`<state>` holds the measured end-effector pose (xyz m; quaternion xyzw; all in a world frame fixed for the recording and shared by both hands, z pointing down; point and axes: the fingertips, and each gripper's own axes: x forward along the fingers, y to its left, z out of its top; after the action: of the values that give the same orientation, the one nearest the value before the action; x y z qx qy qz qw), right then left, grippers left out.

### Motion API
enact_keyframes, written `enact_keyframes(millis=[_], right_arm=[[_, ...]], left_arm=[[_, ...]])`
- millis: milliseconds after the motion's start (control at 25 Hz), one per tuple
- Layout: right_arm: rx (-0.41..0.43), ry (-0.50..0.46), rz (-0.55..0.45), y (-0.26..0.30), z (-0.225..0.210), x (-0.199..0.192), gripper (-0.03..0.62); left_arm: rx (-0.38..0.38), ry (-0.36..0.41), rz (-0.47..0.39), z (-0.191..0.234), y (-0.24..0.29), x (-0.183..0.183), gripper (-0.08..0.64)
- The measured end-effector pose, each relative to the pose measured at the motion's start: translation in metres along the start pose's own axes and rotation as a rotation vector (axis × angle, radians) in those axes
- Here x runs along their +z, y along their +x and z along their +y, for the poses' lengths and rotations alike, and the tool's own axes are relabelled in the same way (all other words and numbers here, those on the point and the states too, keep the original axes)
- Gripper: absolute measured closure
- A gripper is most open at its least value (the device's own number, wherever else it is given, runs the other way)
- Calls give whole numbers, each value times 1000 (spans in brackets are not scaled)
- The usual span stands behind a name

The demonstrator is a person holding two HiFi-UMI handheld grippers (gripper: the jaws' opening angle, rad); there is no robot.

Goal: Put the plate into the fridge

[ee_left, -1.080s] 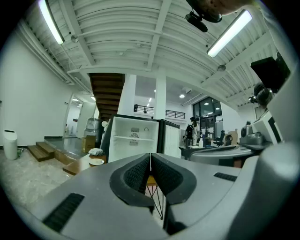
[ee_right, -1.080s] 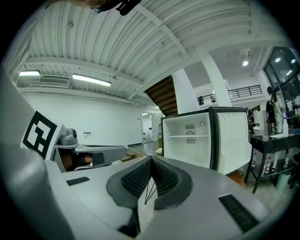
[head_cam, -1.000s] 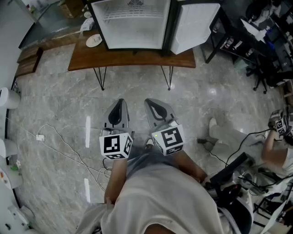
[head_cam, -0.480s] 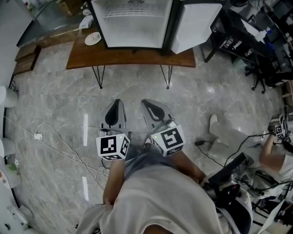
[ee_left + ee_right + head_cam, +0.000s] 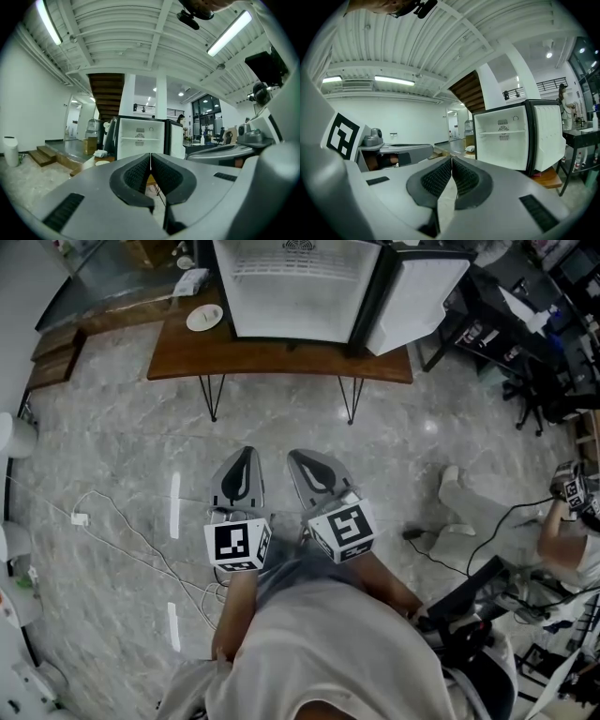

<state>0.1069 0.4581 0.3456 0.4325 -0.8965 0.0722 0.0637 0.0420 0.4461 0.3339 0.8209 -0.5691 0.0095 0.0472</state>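
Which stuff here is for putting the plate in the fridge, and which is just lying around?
For the job:
plate
open fridge
wooden table under both
left gripper, shut
right gripper, shut

Just lying about:
white cable
wooden steps
white cloth

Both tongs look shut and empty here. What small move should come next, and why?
Probably step toward the table and open the left tongs. They are shut and empty, and the plate sits far ahead on the table, left of the open fridge.
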Motion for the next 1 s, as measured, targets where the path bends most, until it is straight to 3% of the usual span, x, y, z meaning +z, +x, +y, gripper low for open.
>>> enact_keyframes(millis=[160, 560, 760, 1000], right_arm=[[10, 0, 20, 36, 39, 4, 575], [17, -11, 42, 153, 173, 20, 575], [27, -16, 73, 191, 205, 11, 575], [31, -12, 98, 235, 211, 7, 575]], left_arm=[[-17, 16, -5, 46, -12, 7, 539], [-42, -13, -27, 207, -54, 29, 539], [-58, -50, -26, 254, -59, 20, 539], [-41, -71, 5, 297, -49, 7, 538]])
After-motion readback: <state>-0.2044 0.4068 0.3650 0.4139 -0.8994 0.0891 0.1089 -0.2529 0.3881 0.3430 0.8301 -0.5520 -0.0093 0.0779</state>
